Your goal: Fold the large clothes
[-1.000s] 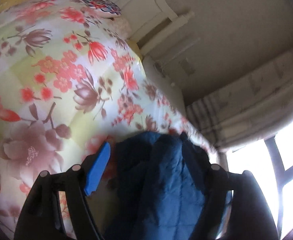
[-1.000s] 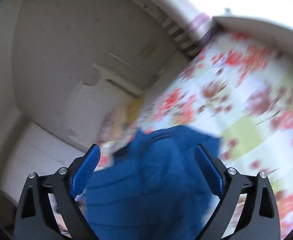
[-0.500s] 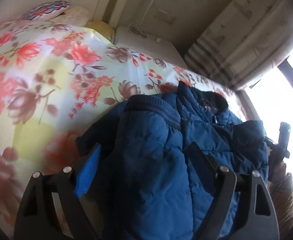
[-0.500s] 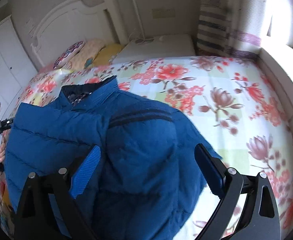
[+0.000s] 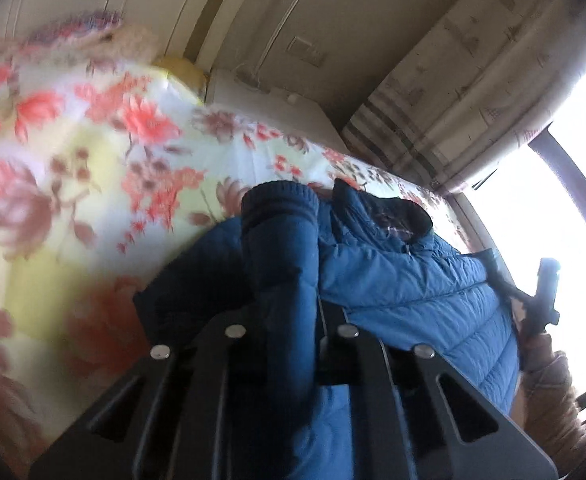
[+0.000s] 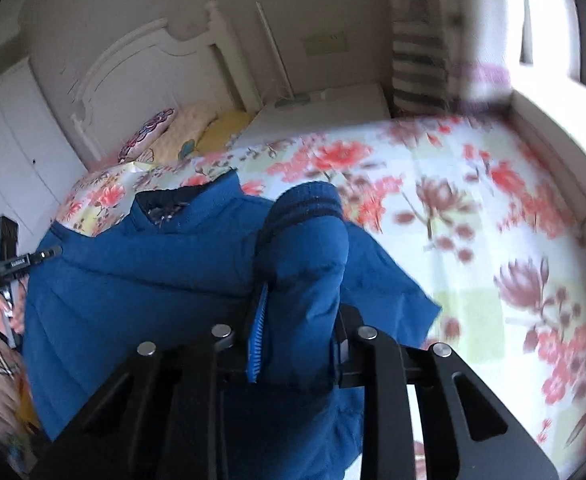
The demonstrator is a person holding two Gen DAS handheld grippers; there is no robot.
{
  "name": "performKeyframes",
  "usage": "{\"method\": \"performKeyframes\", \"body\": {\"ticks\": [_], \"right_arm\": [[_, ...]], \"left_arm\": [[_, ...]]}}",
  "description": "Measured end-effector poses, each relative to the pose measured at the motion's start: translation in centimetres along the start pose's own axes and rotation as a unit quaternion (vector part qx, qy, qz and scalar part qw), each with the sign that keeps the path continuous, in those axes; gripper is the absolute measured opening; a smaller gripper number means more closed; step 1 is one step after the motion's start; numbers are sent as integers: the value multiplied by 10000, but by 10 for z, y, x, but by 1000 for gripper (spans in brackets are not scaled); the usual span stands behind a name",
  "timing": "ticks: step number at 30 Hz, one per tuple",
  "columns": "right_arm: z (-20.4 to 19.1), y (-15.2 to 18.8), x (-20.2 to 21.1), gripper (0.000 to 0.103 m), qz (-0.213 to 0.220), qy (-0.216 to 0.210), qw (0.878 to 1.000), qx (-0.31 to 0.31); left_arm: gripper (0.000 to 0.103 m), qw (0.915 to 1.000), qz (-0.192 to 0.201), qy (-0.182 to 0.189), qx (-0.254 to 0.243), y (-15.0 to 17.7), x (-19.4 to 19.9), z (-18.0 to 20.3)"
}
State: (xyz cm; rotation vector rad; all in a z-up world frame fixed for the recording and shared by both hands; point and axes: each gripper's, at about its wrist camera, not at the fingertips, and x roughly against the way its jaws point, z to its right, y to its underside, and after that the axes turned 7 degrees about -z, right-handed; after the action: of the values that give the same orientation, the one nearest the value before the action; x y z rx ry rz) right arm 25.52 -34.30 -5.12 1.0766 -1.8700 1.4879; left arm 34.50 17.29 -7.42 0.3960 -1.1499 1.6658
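Blue padded jacket [image 5: 413, 280] lies on the flowered bed [image 5: 73, 152]. Both tools have just been closing: left tool [image 5: 285, 316] and right tool [image 6: 297, 336] each pinch 1 sleeve. Puffy, slick fabric could slip out mid-fold.
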Motion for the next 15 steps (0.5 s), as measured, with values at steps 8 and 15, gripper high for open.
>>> {"method": "performKeyframes", "body": {"ticks": [8,15], "right_arm": [[-10,2,5,23,96,203,9996,190],[-55,-23,128,10,1407,47,9894,363]], "left_arm": [[9,9993,103,-317,-138,4,2,13],[7,9922,1124,-50,-541,-10,106,67]]}}
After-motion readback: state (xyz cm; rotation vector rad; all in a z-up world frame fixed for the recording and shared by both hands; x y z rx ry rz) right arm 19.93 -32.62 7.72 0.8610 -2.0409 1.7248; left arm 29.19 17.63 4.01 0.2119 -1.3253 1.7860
